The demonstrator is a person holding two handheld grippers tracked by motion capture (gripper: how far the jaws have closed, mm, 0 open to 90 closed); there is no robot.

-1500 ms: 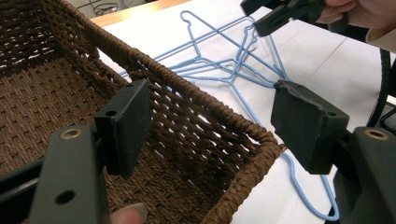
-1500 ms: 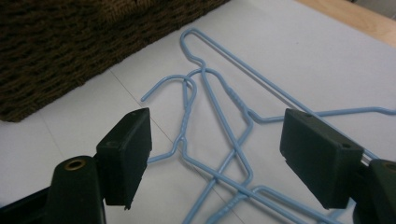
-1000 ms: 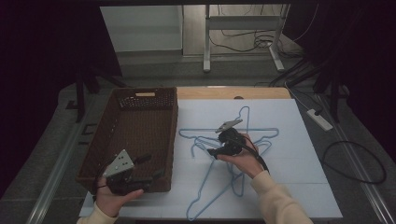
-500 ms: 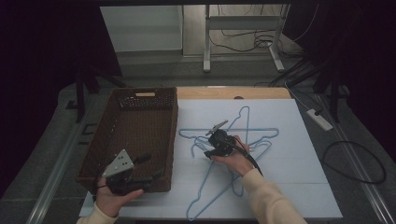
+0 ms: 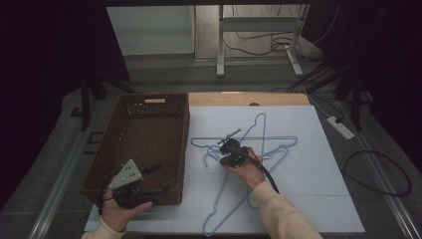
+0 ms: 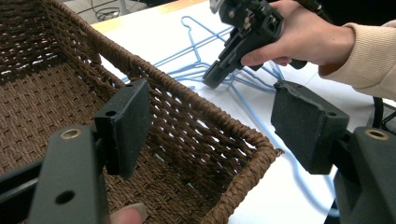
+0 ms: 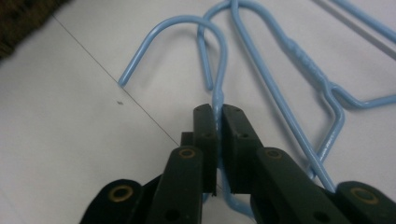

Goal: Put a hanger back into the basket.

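A loose pile of light blue wire hangers (image 5: 268, 144) lies on the white board, right of a brown wicker basket (image 5: 144, 107). My right gripper (image 5: 224, 158) is down at their hooks. Its jaws have just been closing and are now shut on the neck of one hanger hook (image 7: 223, 56), with the wire pinched between the pads (image 7: 205, 126). In the left gripper view, that right gripper (image 6: 212, 77) slants down onto the hangers (image 6: 196, 42). My left gripper (image 5: 160, 177) stands open and holds nothing, level over the basket's near right corner (image 6: 187, 100).
The white board (image 5: 323, 199) covers most of the table, and a wooden strip (image 5: 278, 98) shows at its far edge. A power strip (image 5: 341, 127) and a looped cable (image 5: 378, 174) lie on the floor to the right. A metal stand (image 5: 219, 40) rises behind the table.
The right gripper has moved left and down to the hanger hooks, and its jaws have closed on one hook's wire. The left hand has stayed over the basket corner.
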